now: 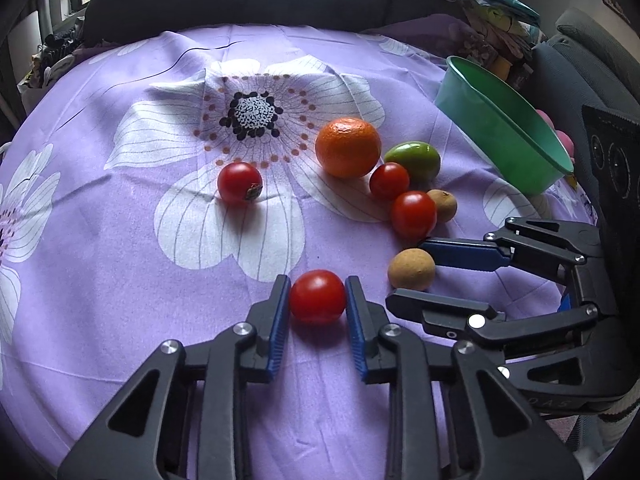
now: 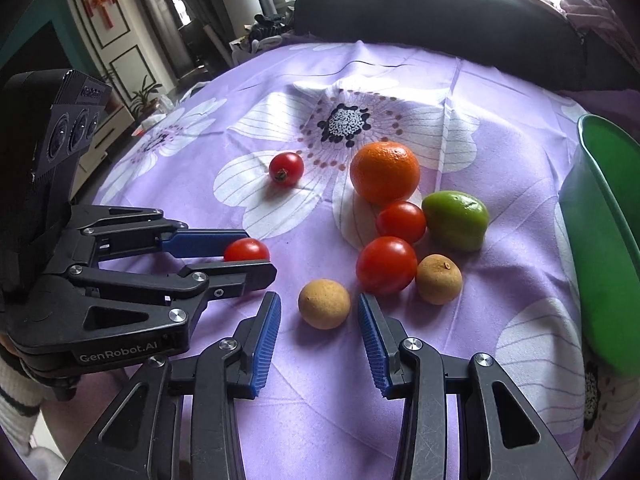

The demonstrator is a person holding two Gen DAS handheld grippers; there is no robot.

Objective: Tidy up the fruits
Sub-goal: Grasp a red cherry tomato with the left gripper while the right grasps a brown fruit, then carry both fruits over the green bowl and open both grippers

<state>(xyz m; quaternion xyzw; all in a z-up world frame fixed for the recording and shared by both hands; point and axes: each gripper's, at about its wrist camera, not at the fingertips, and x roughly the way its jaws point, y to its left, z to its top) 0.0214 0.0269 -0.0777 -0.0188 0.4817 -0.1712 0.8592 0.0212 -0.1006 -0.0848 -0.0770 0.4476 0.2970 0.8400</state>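
Tomato (image 1: 317,297), low in the left wrist view, is clamped between the left gripper (image 1: 318,306) pads. Brown fruit (image 2: 324,303), lower centre in the right wrist view, lies just ahead of the unclenched right gripper (image 2: 319,314), within its gap; green bowl (image 2: 608,240) stands at right edge.

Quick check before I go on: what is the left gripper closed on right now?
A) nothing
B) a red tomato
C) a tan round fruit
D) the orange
B: the left gripper has its blue pads pressed on both sides of a red tomato, while the tan round fruit sits ungripped between the right gripper's open jaws.
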